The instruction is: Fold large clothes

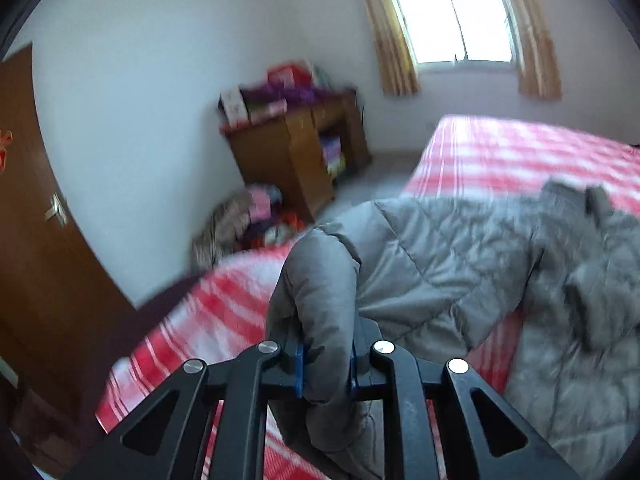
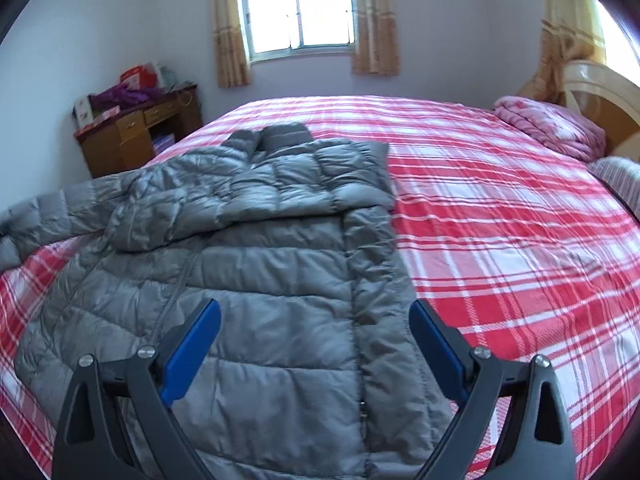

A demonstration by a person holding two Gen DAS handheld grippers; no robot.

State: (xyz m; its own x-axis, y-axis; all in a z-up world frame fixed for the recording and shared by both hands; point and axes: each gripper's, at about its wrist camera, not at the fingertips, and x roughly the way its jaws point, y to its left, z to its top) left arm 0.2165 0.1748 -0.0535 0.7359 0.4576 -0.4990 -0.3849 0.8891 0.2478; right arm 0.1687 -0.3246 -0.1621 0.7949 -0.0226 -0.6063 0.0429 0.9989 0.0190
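Note:
A grey quilted puffer jacket (image 2: 260,280) lies front-up on the red-and-white plaid bed (image 2: 500,220), zipper running toward me. One sleeve (image 2: 256,184) is folded across its chest. The other sleeve (image 1: 316,280) is lifted off the bed, and my left gripper (image 1: 326,368) is shut on it, blue pads pinching the padded fabric. The jacket body (image 1: 440,248) stretches away to the right of that grip. Above the jacket's lower front, my right gripper (image 2: 314,312) is open with wide jaws and holds nothing.
A wooden desk (image 2: 136,136) piled with boxes and bags stands left of the bed under the window (image 2: 300,8). Clothes lie heaped on the floor (image 1: 256,220) beside it. A brown door (image 1: 36,240) is at far left. Pink bedding (image 2: 552,128) and a headboard (image 2: 600,92) are at right.

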